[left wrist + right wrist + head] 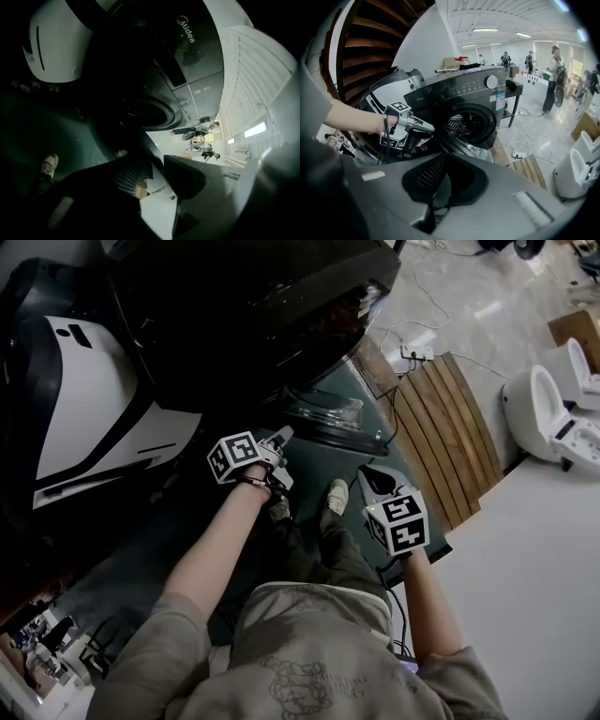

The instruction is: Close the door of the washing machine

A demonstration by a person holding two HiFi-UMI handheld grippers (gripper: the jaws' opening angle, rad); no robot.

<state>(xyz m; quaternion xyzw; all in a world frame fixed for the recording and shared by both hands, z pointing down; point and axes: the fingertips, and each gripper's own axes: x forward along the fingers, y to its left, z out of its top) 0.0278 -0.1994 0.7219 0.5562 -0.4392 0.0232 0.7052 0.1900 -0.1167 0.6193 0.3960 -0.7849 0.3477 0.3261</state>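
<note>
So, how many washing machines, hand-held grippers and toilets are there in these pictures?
Washing machine: 1
Grippers: 2, left gripper and right gripper
Toilets: 2, near toilet and far toilet
Total: 5

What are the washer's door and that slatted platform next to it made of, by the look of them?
The door has a clear domed window, likely glass or plastic, glinting, in a dark glossy rim. The platform looks wooden: matte brown slats with gaps.
</note>
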